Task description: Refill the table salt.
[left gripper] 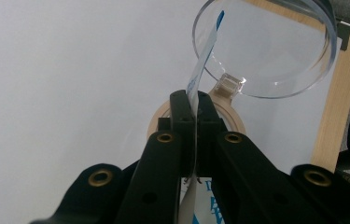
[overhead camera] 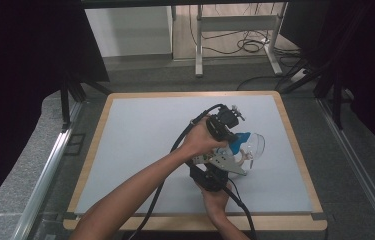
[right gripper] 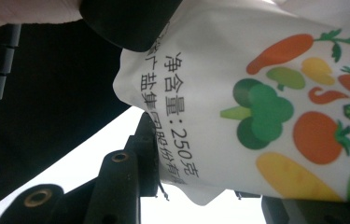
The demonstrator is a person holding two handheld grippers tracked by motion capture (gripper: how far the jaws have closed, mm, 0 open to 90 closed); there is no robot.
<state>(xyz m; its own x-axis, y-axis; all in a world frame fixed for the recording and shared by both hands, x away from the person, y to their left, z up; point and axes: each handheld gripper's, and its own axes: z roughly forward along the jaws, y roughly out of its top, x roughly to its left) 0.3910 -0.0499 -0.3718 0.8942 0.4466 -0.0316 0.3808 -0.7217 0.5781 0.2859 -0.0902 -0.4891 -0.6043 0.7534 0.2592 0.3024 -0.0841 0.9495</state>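
On the grey table [overhead camera: 140, 150], both grippers clamp a soft, slippery pouch [right gripper: 238, 93]: left gripper [left gripper: 196, 112] pinches its top edge, right gripper [right gripper: 200, 186] its body.

Lighting even and bright on the pale table [overhead camera: 140, 145], dark curtained surrounds left and right; gripper views soft-focused close up, slightly washed-out, without hard shadows.
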